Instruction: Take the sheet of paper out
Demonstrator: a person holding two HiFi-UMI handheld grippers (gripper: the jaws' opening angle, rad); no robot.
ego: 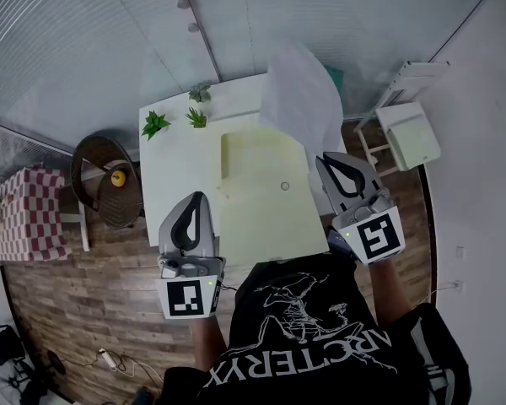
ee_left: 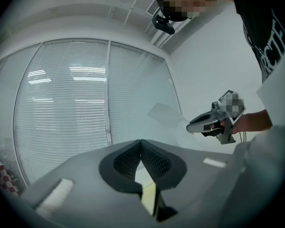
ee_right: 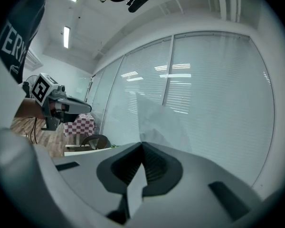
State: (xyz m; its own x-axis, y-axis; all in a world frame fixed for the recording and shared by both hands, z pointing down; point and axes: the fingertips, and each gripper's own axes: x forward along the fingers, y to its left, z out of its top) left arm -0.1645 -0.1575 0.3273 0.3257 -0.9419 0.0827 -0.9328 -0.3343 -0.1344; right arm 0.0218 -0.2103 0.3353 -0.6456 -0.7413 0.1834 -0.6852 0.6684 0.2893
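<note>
A white sheet of paper stands lifted above the table's far right corner, and my right gripper is shut on its lower edge. In the right gripper view the sheet rises from the closed jaws of my right gripper. A cream folder lies flat on the white table between both hands. At the table's near left edge my left gripper is shut with nothing in it. In the left gripper view my left gripper has its pads meeting, and the sheet hangs off to the right.
Three small potted plants stand at the table's far left. A round dark chair and a checked tablecloth are at the left. A white stool stands at the right. Glass walls with blinds lie beyond.
</note>
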